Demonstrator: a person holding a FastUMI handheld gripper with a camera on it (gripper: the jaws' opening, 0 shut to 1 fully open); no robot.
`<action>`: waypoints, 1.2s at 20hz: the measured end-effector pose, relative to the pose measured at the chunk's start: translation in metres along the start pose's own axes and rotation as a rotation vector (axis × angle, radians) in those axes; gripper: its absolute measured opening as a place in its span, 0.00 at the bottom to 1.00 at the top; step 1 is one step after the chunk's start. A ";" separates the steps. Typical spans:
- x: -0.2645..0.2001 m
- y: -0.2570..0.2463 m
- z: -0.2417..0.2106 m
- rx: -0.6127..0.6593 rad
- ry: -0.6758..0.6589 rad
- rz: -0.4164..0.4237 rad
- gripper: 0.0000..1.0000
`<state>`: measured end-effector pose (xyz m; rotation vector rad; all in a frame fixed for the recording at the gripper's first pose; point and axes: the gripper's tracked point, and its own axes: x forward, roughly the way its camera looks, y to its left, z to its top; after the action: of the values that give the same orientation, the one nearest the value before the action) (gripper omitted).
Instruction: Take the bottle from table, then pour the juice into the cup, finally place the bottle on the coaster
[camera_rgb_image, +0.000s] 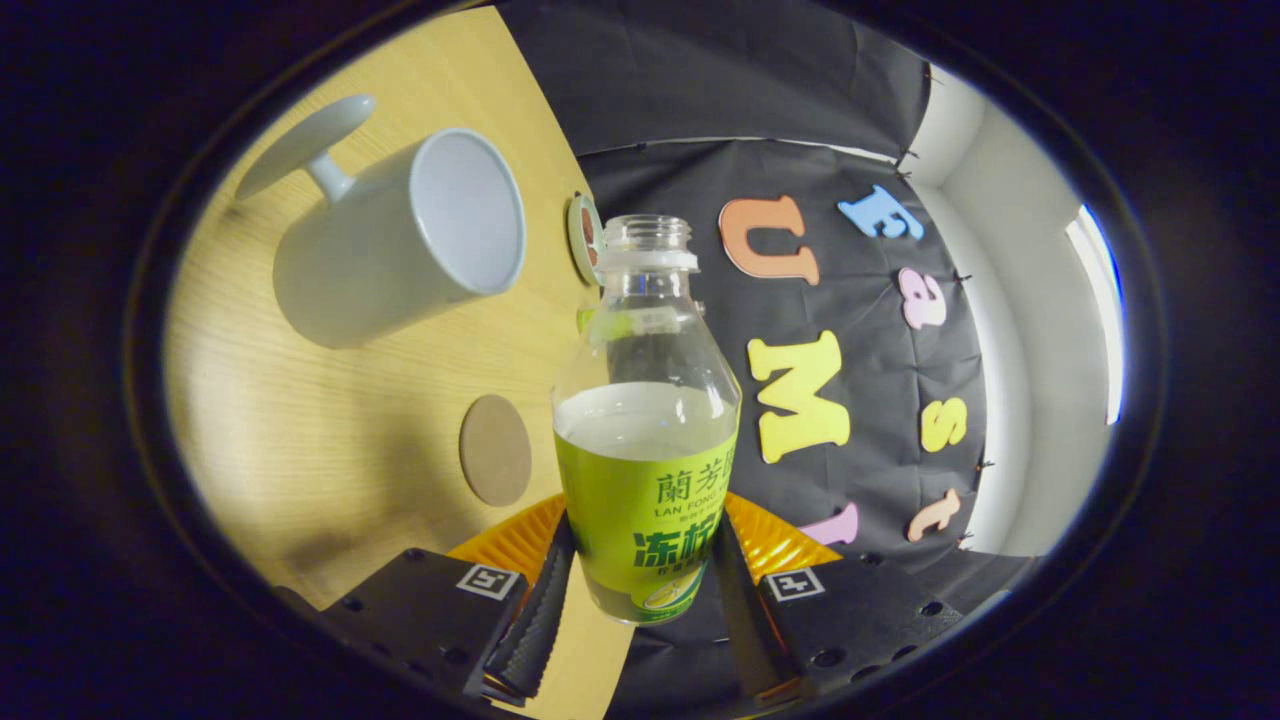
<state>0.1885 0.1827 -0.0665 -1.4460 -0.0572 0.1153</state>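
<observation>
Currently the uncapped bottle (645, 420) is clamped at its labelled lower body between both fingers of the tool (640, 600), lifted beside the cup (400, 235) and coaster (495, 450); part-filled, smooth plastic is judged light, slippery, slosh-prone.

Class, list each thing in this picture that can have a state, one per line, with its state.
bottle: uncapped, part full of juice, gripped and lifted off the table
cup: empty, mouth open, standing on the table
coaster: bare, flat on the table
fingers: shut on the bottle's lower half, one each side
</observation>
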 end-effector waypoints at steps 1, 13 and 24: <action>0.000 -0.001 0.000 -0.015 -0.002 -0.006 0.75; -0.004 -0.013 0.013 -0.192 -0.038 -0.067 0.75; -0.005 -0.022 0.015 -0.306 -0.024 -0.082 0.75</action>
<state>0.1828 0.1941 -0.0425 -1.7454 -0.1597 0.0582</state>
